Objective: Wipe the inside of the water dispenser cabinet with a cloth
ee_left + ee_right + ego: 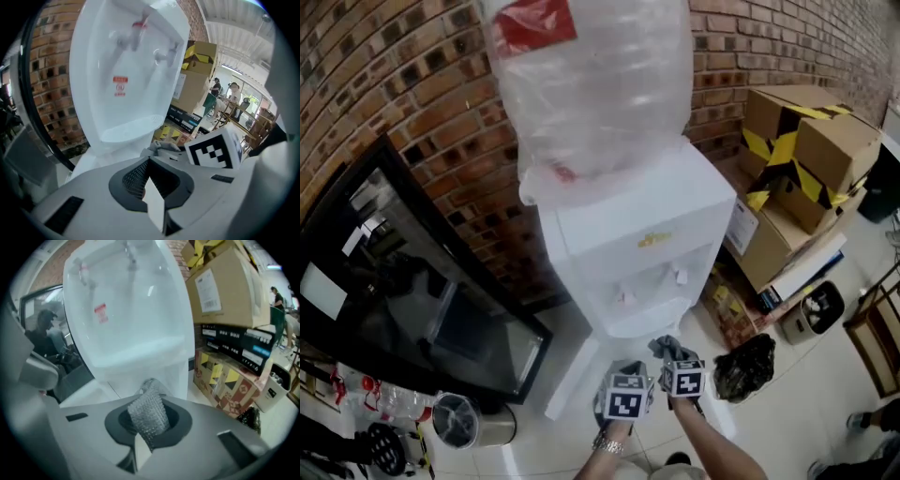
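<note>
Starting at the left of the head view, a dark glass-fronted cabinet stands against the brick wall. Just right of it is the white water dispenser. It stands upright with its long axis vertical, a bottle on top, and its taps and tray facing the person. A white panel low at its left looks like the lower cabinet's door swung open, though the inside is not visible from here.

The left gripper hangs in front of the dispenser's base. Its own view shows the jaws of the left gripper drawn together with nothing between them.

Just beside it, the right gripper is clenched on the cloth, a grey piece with a waffle-like weave. The cloth is probably light, soft and limp, so it should fold around edges and is unlikely to slip from the pads. A bunched fold makes the best hold, and the jaws already have one. The free part stands up out of the jaws, with its long axis running along the gripper and its loose end pointing at the dispenser's front below the tray. That end is near the dispenser but does not touch it.

Farther right, cardboard boxes are stacked by the wall, and a black bag lies on the floor.
</note>
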Demonstrator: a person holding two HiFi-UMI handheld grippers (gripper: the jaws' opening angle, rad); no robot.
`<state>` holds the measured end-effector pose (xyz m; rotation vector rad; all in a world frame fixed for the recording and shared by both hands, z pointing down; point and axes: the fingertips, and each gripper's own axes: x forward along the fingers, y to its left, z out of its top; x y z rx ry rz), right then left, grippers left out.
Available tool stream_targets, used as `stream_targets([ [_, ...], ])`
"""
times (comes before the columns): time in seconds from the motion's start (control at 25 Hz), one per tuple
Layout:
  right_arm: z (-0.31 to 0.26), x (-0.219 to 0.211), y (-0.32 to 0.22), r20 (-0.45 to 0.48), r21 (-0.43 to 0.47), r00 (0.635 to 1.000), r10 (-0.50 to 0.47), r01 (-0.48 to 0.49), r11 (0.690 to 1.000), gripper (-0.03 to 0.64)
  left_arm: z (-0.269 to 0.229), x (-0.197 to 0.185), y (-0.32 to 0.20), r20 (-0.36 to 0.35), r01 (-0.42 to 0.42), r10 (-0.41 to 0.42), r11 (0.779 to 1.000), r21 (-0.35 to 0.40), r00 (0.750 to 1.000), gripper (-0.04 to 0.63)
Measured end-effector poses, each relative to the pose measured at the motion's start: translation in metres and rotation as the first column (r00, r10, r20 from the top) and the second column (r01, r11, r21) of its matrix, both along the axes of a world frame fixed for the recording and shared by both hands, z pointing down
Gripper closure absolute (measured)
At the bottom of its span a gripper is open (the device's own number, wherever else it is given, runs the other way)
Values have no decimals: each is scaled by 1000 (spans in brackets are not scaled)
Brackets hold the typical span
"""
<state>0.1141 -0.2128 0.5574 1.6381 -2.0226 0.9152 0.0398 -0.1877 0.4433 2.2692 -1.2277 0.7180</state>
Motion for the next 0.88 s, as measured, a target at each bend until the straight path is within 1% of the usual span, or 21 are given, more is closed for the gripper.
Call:
stream_targets([
  [0.12,-107,2,14,-9,27,1000,14,-14,1000,598,-93,-1,5,23,0,-1,999,34,1000,592],
  [0.24,-221,1,32,-14,52,999,29,-28,998,597,-191,-3,13,15,14,-15,999,46,1000,592],
  [0.4,-373,-10,59,-32,83,999,10,-7,997,597,-321,-7,40,27,16,-18,998,69,999,592],
  [0.48,-452,-15,68,-45,120,999,-1,6,993,597,-379,-8,55,20,11,-13,996,84,1000,592],
  [0.52,-482,-12,72,-50,130,999,0,7,991,597,-406,-9,59,6,19,-20,996,91,1000,592],
  [0.64,-559,6,80,-72,157,997,-28,39,987,597,-474,-2,67,-40,65,-61,992,109,997,592],
  [0.68,-575,15,82,-74,157,997,-34,46,987,597,-492,4,68,-49,67,-62,991,117,997,592],
  [0.76,-598,29,82,-65,153,997,-35,45,987,597,-525,14,67,-48,54,-48,988,143,998,592],
  [0.88,-637,32,87,-49,184,998,-47,56,981,597,-558,20,74,-40,44,-38,985,170,998,592],
])
